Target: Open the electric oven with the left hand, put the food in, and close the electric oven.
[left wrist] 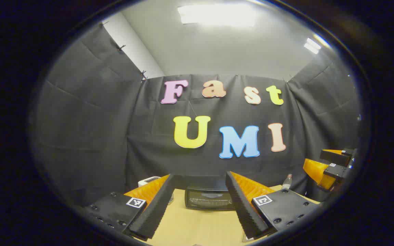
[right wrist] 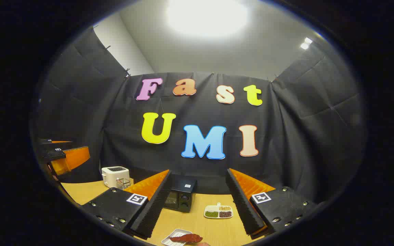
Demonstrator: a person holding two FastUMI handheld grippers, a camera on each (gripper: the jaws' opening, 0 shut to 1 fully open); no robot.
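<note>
Facing the closed oven, both hand-held grippers gape.

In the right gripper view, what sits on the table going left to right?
White toaster → glass jar → black electric oven → divided dish of beans and grains. Nearer the camera, a small white tray holding a piece of reddish food lies between the oven and the dish.

Electric oven sides hidden by fingers — food edge-cropped.
</note>
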